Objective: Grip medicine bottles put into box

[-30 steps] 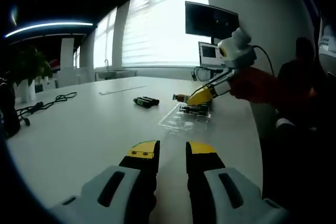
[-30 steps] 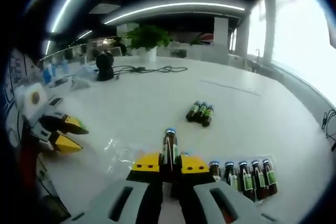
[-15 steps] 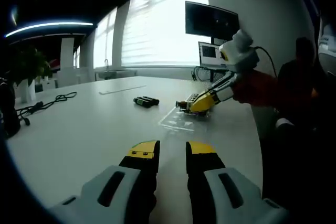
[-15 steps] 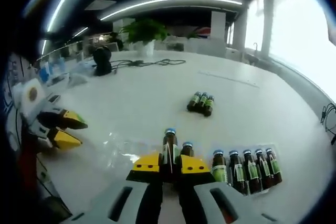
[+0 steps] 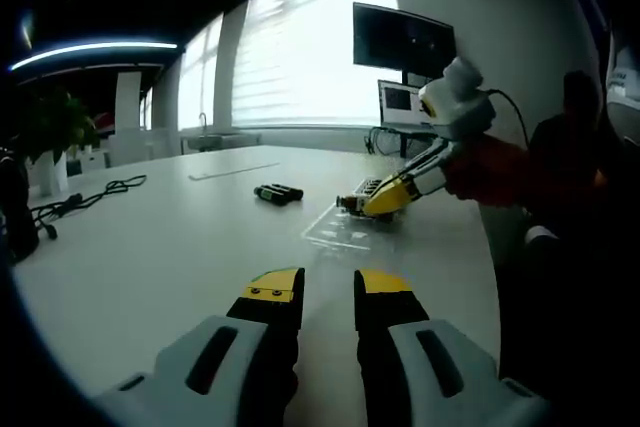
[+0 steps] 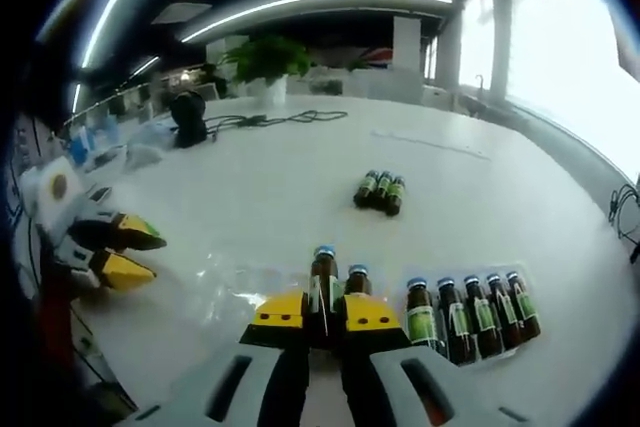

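Six small brown bottles with blue caps lie side by side in the clear plastic box [image 6: 250, 287] on the white table [image 6: 280, 197], and one of them, the held bottle [image 6: 322, 282], is pinched between the yellow-tipped jaws of the right gripper [image 6: 322, 313]. In the right gripper view that bottle's long axis runs straight away from the camera, in line with the jaws, cap end farthest out. Just to its right lies a second bottle [image 6: 357, 281], touching or nearly touching it. Beyond a small gap come the other four bottles [image 6: 470, 315], packed together, all with their caps pointing the same way as the held one. The tray is transparent and hard to trace; its bare part spreads to the left of the held bottle.

Three loose bottles [image 6: 380, 191] lie together farther out on the table, well apart from the tray, lying flat with their long axes roughly parallel.

The left gripper [image 5: 328, 287] hovers low over a bare stretch of table, its jaws parted by a narrow gap with nothing between them. In the left gripper view the right gripper comes in from the right, its tip down at the tray, with the three loose bottles to its left. A black cable [image 5: 85, 197] trails across the far left of the table.
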A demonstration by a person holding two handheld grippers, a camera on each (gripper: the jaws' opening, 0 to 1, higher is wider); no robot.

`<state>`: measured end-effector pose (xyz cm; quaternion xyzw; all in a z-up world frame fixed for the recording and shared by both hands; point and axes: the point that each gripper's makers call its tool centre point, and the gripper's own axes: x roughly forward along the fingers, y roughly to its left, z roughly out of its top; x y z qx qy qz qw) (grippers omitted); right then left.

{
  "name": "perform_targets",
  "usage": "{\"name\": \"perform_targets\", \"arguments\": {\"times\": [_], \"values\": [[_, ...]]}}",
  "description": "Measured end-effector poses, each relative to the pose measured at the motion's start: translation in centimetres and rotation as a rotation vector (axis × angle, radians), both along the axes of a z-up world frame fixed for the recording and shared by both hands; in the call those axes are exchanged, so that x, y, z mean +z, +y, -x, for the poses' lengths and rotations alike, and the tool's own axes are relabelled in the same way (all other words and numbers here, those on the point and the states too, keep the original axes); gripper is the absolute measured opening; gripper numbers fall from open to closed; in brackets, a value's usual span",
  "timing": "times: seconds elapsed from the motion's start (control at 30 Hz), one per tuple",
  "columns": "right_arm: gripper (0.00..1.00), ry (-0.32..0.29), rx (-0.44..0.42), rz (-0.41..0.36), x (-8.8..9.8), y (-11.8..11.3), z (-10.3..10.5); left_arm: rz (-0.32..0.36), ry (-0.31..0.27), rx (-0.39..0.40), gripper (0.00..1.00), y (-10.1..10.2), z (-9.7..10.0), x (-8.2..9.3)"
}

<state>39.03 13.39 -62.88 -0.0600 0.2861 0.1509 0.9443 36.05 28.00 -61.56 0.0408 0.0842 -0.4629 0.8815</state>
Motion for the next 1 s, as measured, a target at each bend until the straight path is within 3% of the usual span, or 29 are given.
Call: {"name": "perform_targets", "arguments": {"times": [0.73,1.0], "values": [[0.07,-0.049,0.013,-0.015,0.9,-0.4,-0.2,-0.004,-0.001,0.0,0.14,-0.1,0.0,0.0],[0.06,-0.014,0.088,0.029,0.6,-0.1,-0.3,-0.005,-0.001,0.0,0.14,-0.1,0.0,0.0]]}}
